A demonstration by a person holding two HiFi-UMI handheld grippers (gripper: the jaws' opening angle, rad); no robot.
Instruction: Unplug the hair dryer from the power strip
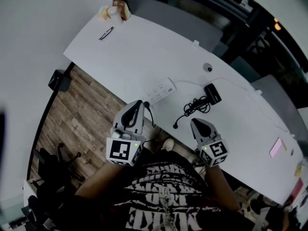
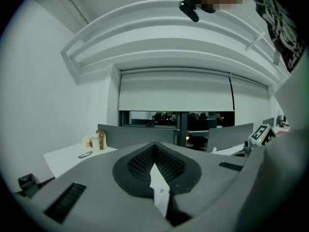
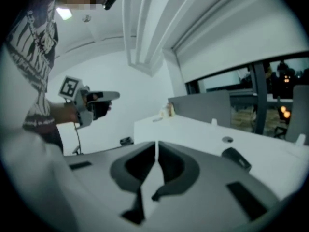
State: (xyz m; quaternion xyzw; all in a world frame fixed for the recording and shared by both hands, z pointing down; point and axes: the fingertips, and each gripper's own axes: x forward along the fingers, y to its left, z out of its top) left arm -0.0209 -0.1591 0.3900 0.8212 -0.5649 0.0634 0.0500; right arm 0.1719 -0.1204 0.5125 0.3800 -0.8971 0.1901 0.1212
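Note:
The white power strip (image 1: 160, 91) lies on the white table (image 1: 144, 52), near its front edge. The black hair dryer (image 1: 212, 94) rests to its right, also seen in the right gripper view (image 3: 235, 158). Its black cord (image 1: 195, 106) is bunched on the table, and the plug (image 1: 176, 125) lies loose by the front edge, clear of the strip. My left gripper (image 1: 137, 105) hovers just in front of the strip with its jaws together and nothing in them (image 2: 154, 146). My right gripper (image 1: 196, 123) is below the cord, also shut and holding nothing (image 3: 157, 144).
Glasses (image 1: 106, 33) and some small packages (image 1: 115, 11) sit at the table's far left corner. A round grommet (image 1: 208, 67) is behind the dryer, and a pink item (image 1: 275, 147) lies far right. Grey partitions (image 1: 159, 11) back the table. Wooden floor (image 1: 82, 109) lies to the left.

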